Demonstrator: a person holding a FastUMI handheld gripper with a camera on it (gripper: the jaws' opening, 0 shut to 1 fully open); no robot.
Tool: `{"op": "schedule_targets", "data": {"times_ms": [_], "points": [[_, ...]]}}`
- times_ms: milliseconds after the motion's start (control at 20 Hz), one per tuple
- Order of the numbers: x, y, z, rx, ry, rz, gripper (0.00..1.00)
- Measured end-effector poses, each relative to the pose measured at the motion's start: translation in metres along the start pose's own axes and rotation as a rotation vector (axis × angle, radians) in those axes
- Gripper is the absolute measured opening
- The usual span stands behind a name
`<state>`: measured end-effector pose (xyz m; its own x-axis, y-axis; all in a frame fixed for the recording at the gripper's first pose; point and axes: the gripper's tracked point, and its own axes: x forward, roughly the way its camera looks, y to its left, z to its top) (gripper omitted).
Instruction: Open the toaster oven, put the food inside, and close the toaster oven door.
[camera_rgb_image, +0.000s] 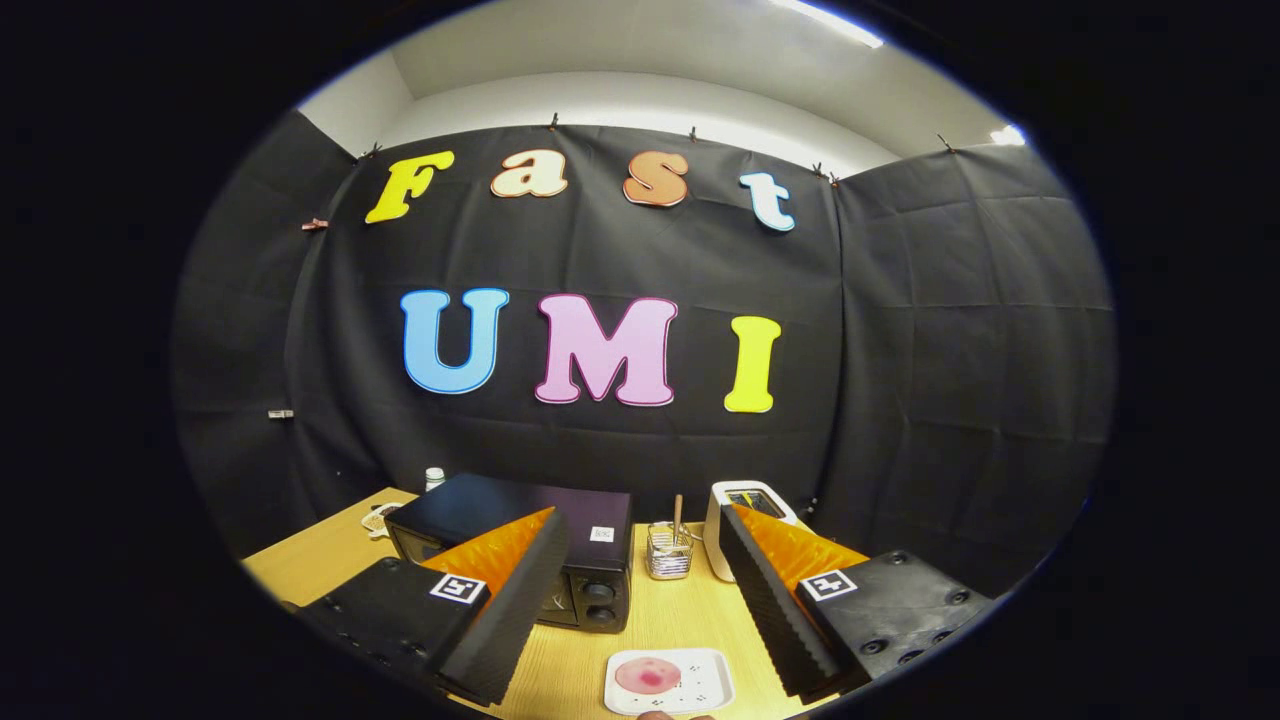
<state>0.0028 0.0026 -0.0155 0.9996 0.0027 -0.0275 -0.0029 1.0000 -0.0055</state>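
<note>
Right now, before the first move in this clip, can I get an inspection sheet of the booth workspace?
Surface: light wooden table, bare wood between the fingers.
Job's things: black toaster oven beyond the left finger, door looks shut; white plate with a pink round of food, near, between the fingers.
Clutter: clear holder with sticks beside the oven; white toaster beyond the right finger; small white bottle behind the oven.
Grippers: gripper open, fingers spread, holding nothing.
Cables: nothing seen.
Surroundings: black cloth wall, white ceiling above.
</note>
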Motion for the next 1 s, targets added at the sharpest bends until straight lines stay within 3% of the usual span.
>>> {"op": "schedule_targets", "data": {"times_ms": [600, 1000], "points": [[0.02, 0.052, -0.012, 0.022, 0.029, 0.038, 0.98], [0.06, 0.108, -0.054, 0.031, 0.127, 0.049, 0.98]]}}
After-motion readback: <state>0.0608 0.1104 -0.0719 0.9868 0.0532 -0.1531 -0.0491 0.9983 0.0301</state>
